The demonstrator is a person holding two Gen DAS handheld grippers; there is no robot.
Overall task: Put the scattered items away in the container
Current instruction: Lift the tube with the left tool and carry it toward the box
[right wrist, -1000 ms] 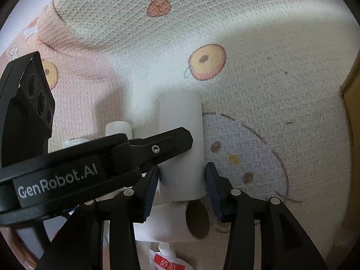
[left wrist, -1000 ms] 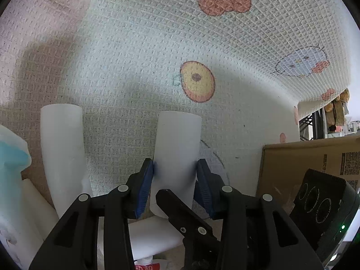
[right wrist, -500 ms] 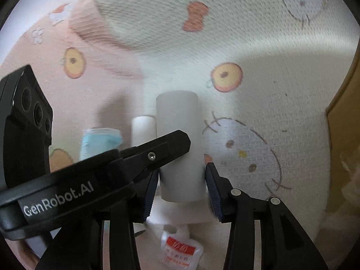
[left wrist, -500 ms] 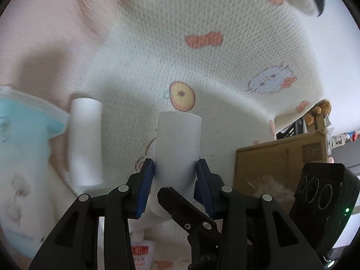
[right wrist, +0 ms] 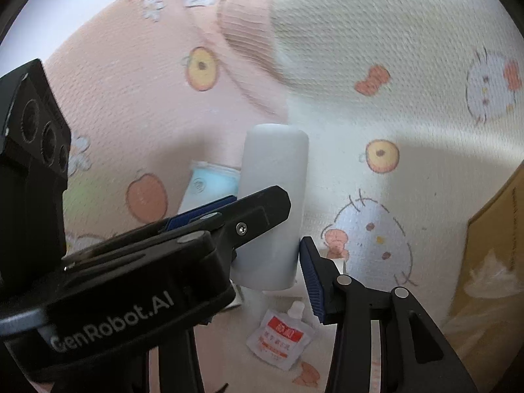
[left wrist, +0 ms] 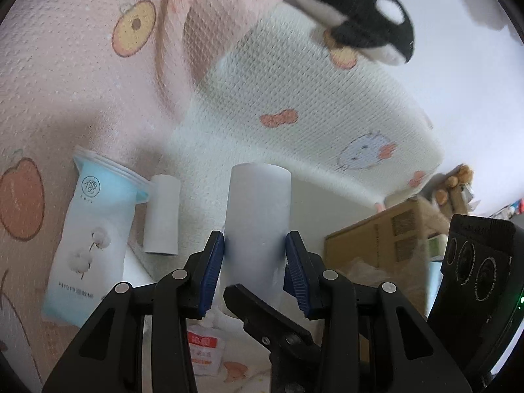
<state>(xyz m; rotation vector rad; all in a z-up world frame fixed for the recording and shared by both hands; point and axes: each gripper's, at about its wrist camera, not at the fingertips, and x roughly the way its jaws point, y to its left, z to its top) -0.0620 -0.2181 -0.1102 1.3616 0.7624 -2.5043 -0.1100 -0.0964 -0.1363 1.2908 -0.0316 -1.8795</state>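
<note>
A white paper roll [left wrist: 258, 216] stands upright between the blue pads of my left gripper [left wrist: 254, 271], which is shut on its lower part and holds it above the bedding. In the right wrist view the same roll [right wrist: 275, 203] sits between the jaws of my right gripper [right wrist: 268, 255], which are opening. A narrow gap shows beside the visible right pad, and the left gripper's body hides the other pad. The cardboard box [left wrist: 376, 239] lies to the right and is open [right wrist: 491, 245].
On the patterned blanket [left wrist: 98, 98] below lie a blue-and-white cotton pack [left wrist: 91, 239], a second white roll [left wrist: 162, 216] and a small pouch with a red label [right wrist: 281, 337]. A black-and-white plush orca [left wrist: 353, 16] rests at the far edge.
Both grippers have risen with the roll, and the blanket has dropped away. The cotton pack, pouch, plush and more of the box have come into view. The right wrist has rolled.
</note>
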